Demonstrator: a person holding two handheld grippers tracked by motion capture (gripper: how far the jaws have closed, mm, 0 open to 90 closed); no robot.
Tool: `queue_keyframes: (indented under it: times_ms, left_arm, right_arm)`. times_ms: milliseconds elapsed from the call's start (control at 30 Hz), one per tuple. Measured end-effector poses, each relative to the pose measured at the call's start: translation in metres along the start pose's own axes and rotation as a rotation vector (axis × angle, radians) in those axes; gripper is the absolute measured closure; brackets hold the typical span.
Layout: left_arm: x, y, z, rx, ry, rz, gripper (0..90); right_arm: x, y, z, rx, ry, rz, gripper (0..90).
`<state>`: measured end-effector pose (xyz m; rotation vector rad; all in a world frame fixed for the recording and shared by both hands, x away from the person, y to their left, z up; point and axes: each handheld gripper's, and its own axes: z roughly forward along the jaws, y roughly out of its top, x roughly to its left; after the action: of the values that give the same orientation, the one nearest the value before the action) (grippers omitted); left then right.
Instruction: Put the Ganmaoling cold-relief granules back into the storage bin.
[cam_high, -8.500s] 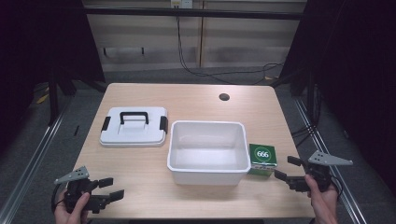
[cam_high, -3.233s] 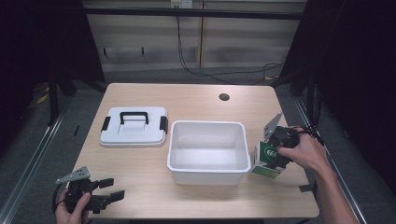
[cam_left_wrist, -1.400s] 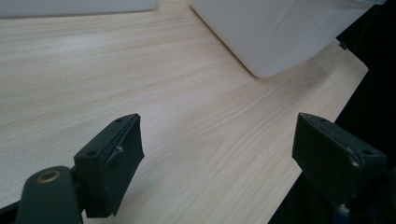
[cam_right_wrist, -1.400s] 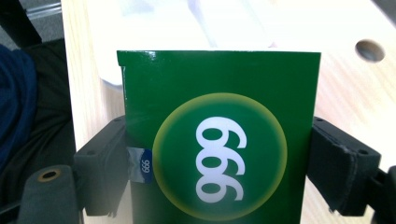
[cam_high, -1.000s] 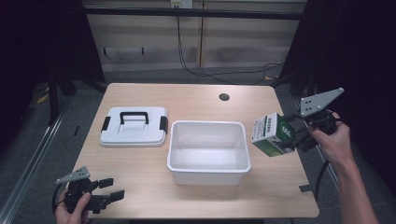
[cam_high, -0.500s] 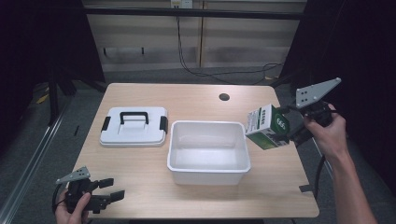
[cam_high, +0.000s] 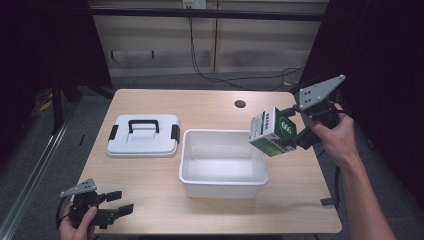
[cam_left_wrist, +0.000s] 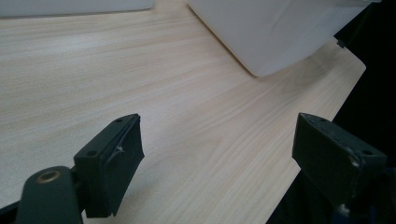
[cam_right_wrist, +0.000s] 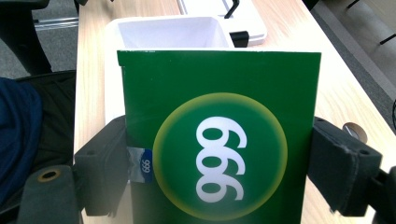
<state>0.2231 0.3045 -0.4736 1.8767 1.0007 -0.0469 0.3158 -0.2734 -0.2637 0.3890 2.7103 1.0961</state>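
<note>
High view: right gripper (cam_high: 292, 135) at right of centre of frame, raised off the table, jaws clamped on a green box (cam_high: 271, 131) with a white side panel and a round "666" emblem. Box tilted, held in the air over the right rim of the white bin (cam_high: 221, 181), which sits at centre frame on the wooden table (cam_high: 210, 105). Grey three-cornered plate of that gripper pointing to upper right of frame; hand (cam_high: 337, 137) wrapped round the gripper body, forearm running down to the lower right corner. Right gripper view: green box (cam_right_wrist: 219, 140) at centre frame, one black jaw pressed against each side of it, emblem facing the camera; white bin (cam_right_wrist: 173, 32) beyond at top of frame, open and bare inside as far as visible; white lid (cam_right_wrist: 233, 14) with black handle and clips farther off at top edge. High view again: white lid (cam_high: 142, 135) flat on the table left of the bin, just beside it, not touching. Left gripper (cam_high: 120, 204) at lower left of frame, low over the near table edge, jaws spread apart, nothing between them. Left gripper view: both black jaws wide apart over bare wood grain, corner of the white bin (cam_left_wrist: 275, 32) at upper right of frame. Small dark round hole (cam_high: 240, 104) in the table top near the far edge, above the bin.
</note>
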Motion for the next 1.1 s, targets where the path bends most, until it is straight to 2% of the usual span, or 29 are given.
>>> queue_keyframes:
  times_ms: [333,600,733,1000,1100]
  left_arm:
    - [0.000,0.000,0.000,0.000,0.000,-0.001,16.2]
    - [0.000,0.000,0.000,-0.002,-0.002,-0.003,16.2]
    - [0.000,0.000,0.000,0.000,-0.001,-0.002,16.2]
    - [0.000,0.000,0.000,0.000,-0.001,-0.003,16.2]
    - [0.001,0.000,0.000,0.002,0.000,0.003,16.2]
  right_arm:
    - [-0.002,0.016,0.012,0.042,0.023,-0.011,15.8]
    - [-0.002,0.023,0.029,0.114,0.057,-0.030,15.7]
    - [-0.003,0.025,0.036,0.170,0.071,-0.039,15.8]
    - [-0.003,0.033,0.051,0.220,0.097,-0.070,15.8]
    - [-0.003,0.036,0.058,0.255,0.101,-0.061,15.7]
